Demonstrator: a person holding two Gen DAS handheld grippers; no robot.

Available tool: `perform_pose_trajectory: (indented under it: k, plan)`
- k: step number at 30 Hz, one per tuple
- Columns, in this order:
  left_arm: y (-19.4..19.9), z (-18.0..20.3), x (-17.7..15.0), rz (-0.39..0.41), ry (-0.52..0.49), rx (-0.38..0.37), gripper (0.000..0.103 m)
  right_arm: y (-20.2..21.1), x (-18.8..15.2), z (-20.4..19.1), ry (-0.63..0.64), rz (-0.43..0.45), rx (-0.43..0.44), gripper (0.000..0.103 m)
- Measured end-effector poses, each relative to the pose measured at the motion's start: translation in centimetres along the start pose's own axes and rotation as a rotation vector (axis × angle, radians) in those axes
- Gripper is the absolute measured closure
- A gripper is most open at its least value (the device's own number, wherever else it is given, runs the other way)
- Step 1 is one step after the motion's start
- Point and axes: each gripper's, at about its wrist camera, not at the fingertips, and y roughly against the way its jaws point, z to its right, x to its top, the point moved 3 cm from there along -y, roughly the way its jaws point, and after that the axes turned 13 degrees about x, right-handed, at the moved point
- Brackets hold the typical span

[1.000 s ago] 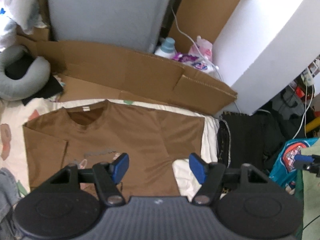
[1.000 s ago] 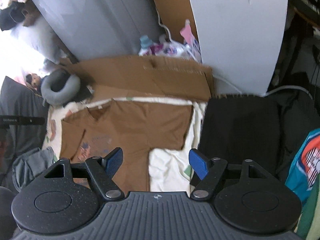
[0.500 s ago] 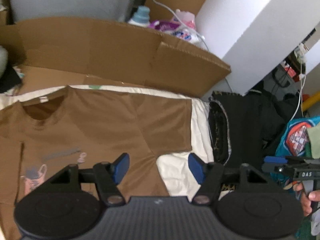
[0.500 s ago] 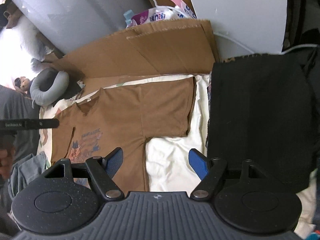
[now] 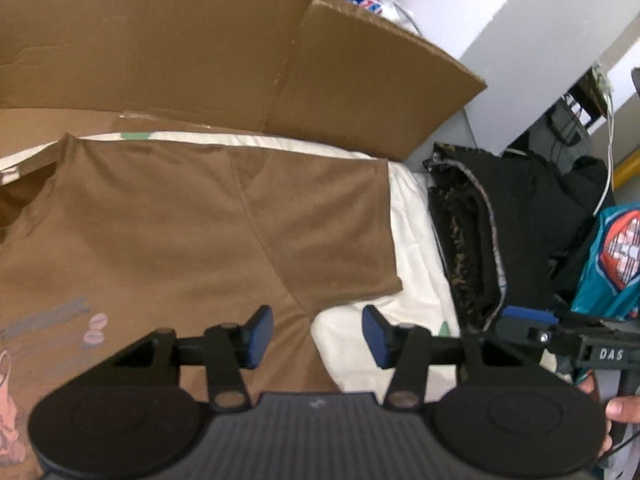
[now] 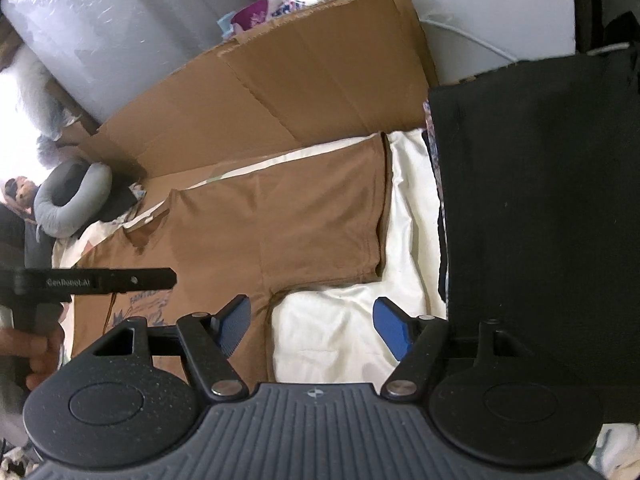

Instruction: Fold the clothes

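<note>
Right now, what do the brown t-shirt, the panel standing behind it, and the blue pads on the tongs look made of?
Brown t-shirt: soft knit, probably cotton jersey; matte, stitched sleeve seam, lies limp and flat.
Panel: corrugated cardboard; raw kraft brown, creased folds, ragged torn edge.
Blue pads: likely rubber or soft plastic; matte, fine ribbed texture. Exact compound cannot be told.

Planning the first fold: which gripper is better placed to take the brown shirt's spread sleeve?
Left, probably. The left gripper, jaws closing on nothing yet, frames the brown shirt right at the sleeve. The right gripper frames mostly the cream sheet.
</note>
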Motion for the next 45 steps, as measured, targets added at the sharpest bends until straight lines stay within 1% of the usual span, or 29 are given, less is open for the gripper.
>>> perform_pose_trajectory:
  k: [7, 12, 14, 18, 20, 25, 27, 32, 37, 38, 40, 41, 42, 43, 44, 45]
  plan:
    - [-3.2, -0.5, -1.0, -0.017, -0.009, -0.009, 0.053, -2.7, -1.8, 1.6, -0.07, 0.04, -0.044, 0.03]
    - [-4.9, -0.6, -1.1, -0.023, -0.016, -0.011, 0.055, -4.6, -2.3, 2.5, -0.121, 0.066, -0.086, 0.03]
    - [-5.4, -0.5, -1.1, -0.022, -0.023, -0.017, 0.06, -5.3, -2.4, 2.9, -0.146, 0.078, -0.091, 0.03]
    - [-6.2, -0.5, -1.1, -0.021, -0.035, -0.027, 0.065, -6.5, -2.7, 3.4, -0.189, 0.105, -0.097, 0.032]
    - [-6.6, -0.6, -1.0, -0.024, -0.032, -0.036, 0.076, -7.0, -2.8, 3.7, -0.214, 0.13, -0.1, 0.033]
    - [-7.7, -1.0, -0.6, -0.037, -0.039, -0.04, 0.088, -8.6, -3.1, 4.4, -0.258, 0.146, -0.103, 0.037]
    - [-8.1, -1.1, -0.6, -0.043, -0.037, -0.043, 0.088, -9.4, -3.2, 4.8, -0.279, 0.144, -0.1, 0.04]
    - [-9.1, -1.3, -1.3, -0.069, -0.049, -0.046, 0.088, -10.3, -2.6, 5.8, -0.341, 0.193, -0.101, 0.04]
    - [-9.3, -1.5, -2.1, -0.072, -0.044, -0.056, 0.09, -11.3, -1.8, 6.7, -0.433, 0.235, -0.099, 0.04]
    - [-9.4, -1.5, -2.2, -0.074, -0.048, -0.056, 0.09, -11.4, -1.7, 6.8, -0.448, 0.241, -0.098, 0.042]
    - [-9.7, -1.3, -2.3, -0.075, -0.05, -0.06, 0.09, -11.7, -1.5, 6.8, -0.476, 0.247, -0.087, 0.051]
    - [-9.8, -1.2, -2.3, -0.075, -0.048, -0.062, 0.09, -12.0, -1.4, 6.8, -0.482, 0.24, -0.085, 0.058]
    - [-9.9, -1.1, -2.3, -0.076, -0.046, -0.065, 0.09, -12.3, -1.3, 6.8, -0.48, 0.23, -0.084, 0.07]
    - [-10.0, -1.0, -2.4, -0.078, -0.046, -0.067, 0.09, -12.5, -1.2, 6.8, -0.477, 0.222, -0.083, 0.077]
    - [-10.2, -0.8, -2.4, -0.081, -0.051, -0.064, 0.09, -12.6, -1.1, 6.9, -0.476, 0.216, -0.08, 0.093]
    - [-10.3, -0.6, -2.5, -0.082, -0.061, -0.057, 0.09, -12.6, -0.9, 7.0, -0.477, 0.212, -0.073, 0.097]
